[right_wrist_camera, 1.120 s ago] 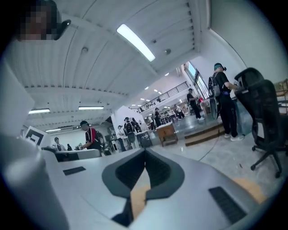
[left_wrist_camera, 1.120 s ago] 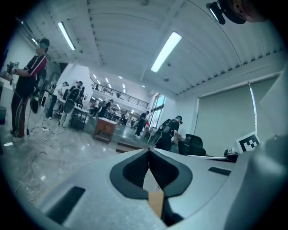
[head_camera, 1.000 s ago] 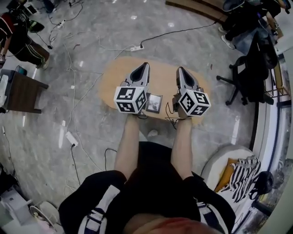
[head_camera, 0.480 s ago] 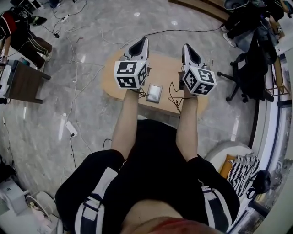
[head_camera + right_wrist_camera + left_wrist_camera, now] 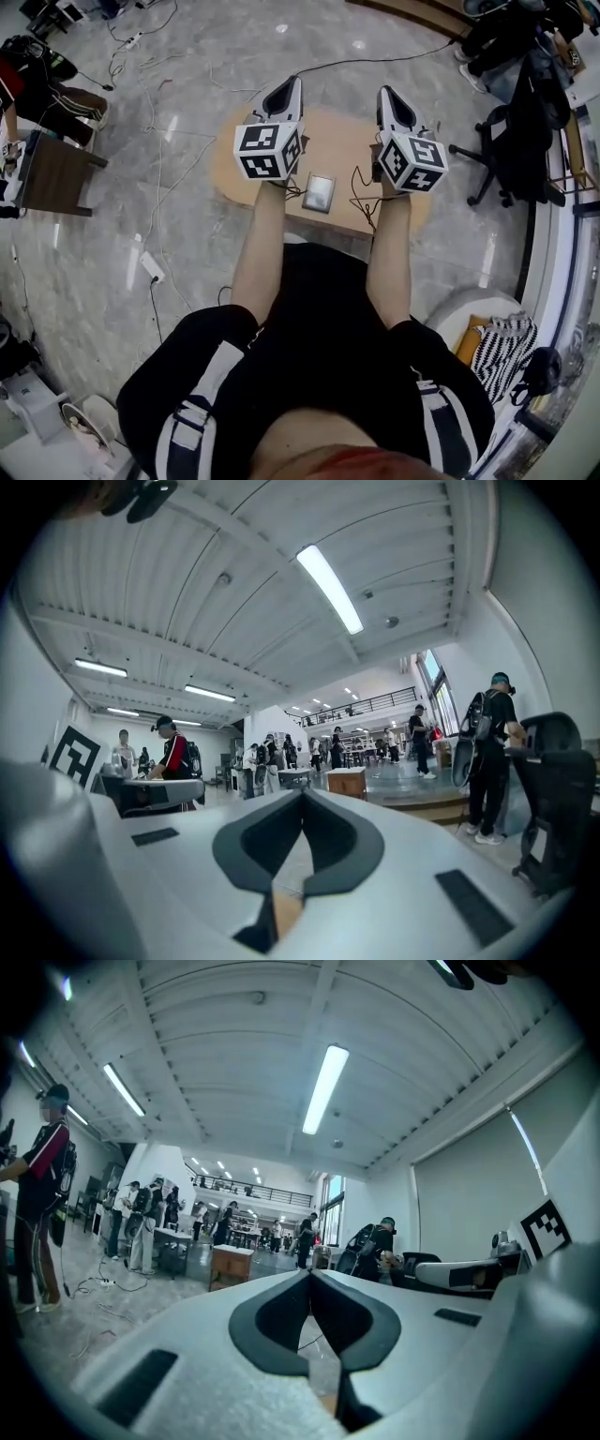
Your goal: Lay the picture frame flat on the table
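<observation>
The picture frame (image 5: 319,192), small and grey-faced, seems to lie flat on the oval wooden table (image 5: 342,141), near its front edge, between the person's forearms. My left gripper (image 5: 291,86) is held above the table, left of the frame and clear of it, with its jaws pointing away from the person. My right gripper (image 5: 388,94) is held the same way on the frame's right. In the left gripper view the left gripper (image 5: 309,1274) has its tips together with nothing between them. The right gripper (image 5: 303,794) looks the same in its own view.
Cables and a power strip (image 5: 150,267) lie on the grey floor to the left. A dark side table (image 5: 56,173) stands at far left beside a person (image 5: 37,70). An office chair (image 5: 511,141) hung with dark clothes stands at right. A striped cloth (image 5: 502,352) lies at lower right.
Both grippers have lifted and moved forward, away from the frame. The frame showed a dark picture a second ago and now shows a pale grey face.
</observation>
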